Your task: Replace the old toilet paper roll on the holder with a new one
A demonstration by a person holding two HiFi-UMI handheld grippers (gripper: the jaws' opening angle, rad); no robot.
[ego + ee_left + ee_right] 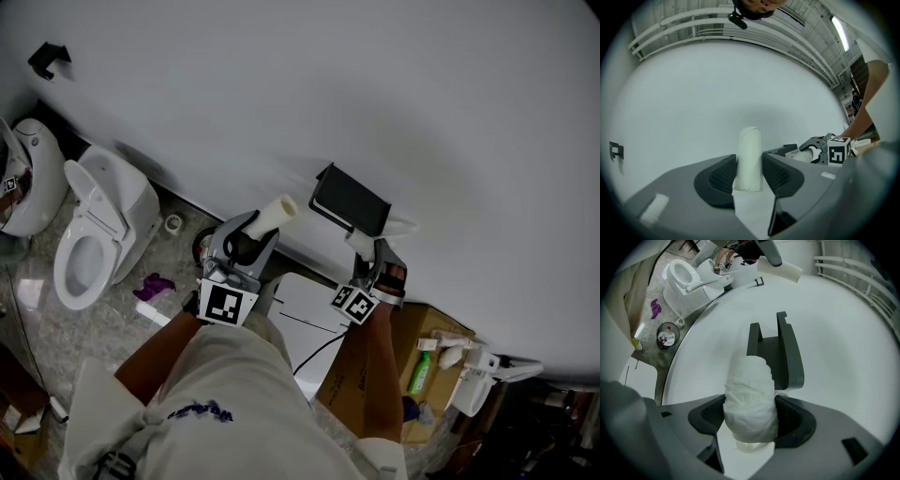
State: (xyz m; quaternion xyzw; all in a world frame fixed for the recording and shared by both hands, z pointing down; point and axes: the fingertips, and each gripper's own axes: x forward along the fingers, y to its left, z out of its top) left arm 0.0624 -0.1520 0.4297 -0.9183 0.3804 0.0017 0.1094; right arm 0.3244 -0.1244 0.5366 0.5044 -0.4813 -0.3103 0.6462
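Pale shirt fabric (220,394) fills the bottom of the head view and hides the person's lap and part of both forearms. Beyond it, the left gripper (255,228) is clamped on a slim roll (278,210), which sticks out past the fingertips toward the white wall (394,84). In the left gripper view the 2 ribbed dark pads press on the slim roll's (750,159) sides. It is a smooth, narrow, off-white cylinder standing upright, and whether it has any paper left on it is hard to tell.

The right gripper (367,248) is largely covered in the head view by its marker cube and the hand. Its own view shows the jaws closed on a crumpled roll (751,401). This one is fatter, wrinkled and soft-looking, with a loose shred hanging from its near end. Just behind it is the holder (776,350), dark grey, hard and flat-sided, with 2 short prongs at the top. The crumpled roll covers the holder's lower part, so I cannot tell whether they touch, and no spindle can be made out. From above, the holder (350,200) reads as a black slab on the wall.

Lower left stands a glossy white toilet (94,234) beside a purple cloth (153,284), and a cardboard box (427,328) at right is partly cut off.
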